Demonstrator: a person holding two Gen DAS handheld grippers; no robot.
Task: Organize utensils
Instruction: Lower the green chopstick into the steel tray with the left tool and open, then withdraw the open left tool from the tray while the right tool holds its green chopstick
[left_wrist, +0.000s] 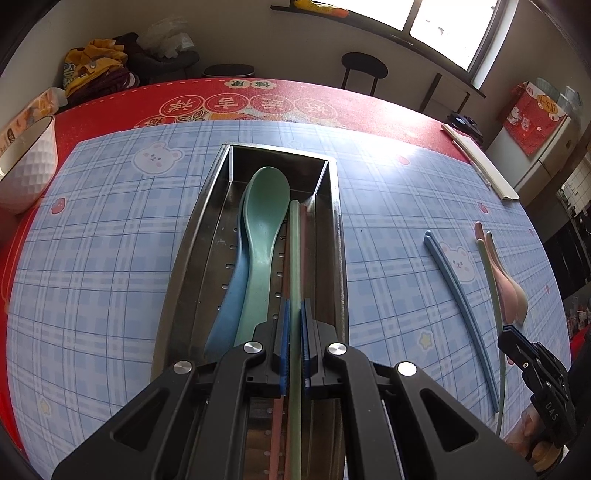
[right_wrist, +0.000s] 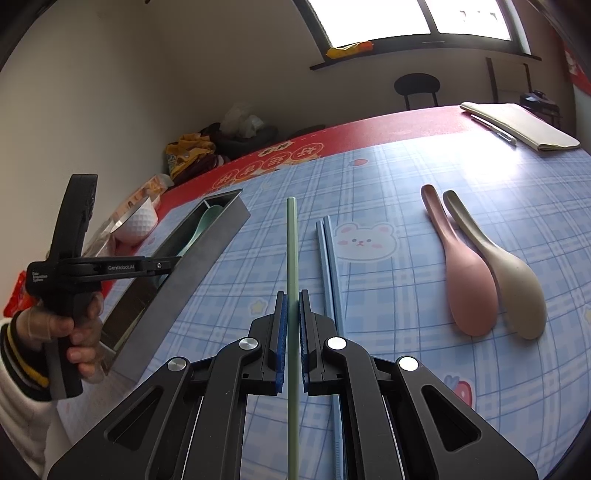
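Two grippers, each clamped on one green chopstick. Your left gripper (left_wrist: 294, 314) holds its chopstick (left_wrist: 294, 251) lengthwise over the metal tray (left_wrist: 334, 236), above a pink chopstick (left_wrist: 303, 218) and beside the green spoon (left_wrist: 264, 229) stacked on a blue spoon (left_wrist: 225, 295). Your right gripper (right_wrist: 292, 306) pinches the other green chopstick (right_wrist: 291, 243) over the checked mat (right_wrist: 406, 369). Just right of it lie the blue chopsticks (right_wrist: 327, 258); farther right, the pink spoon (right_wrist: 463, 280) and beige spoon (right_wrist: 506, 280) touch side by side.
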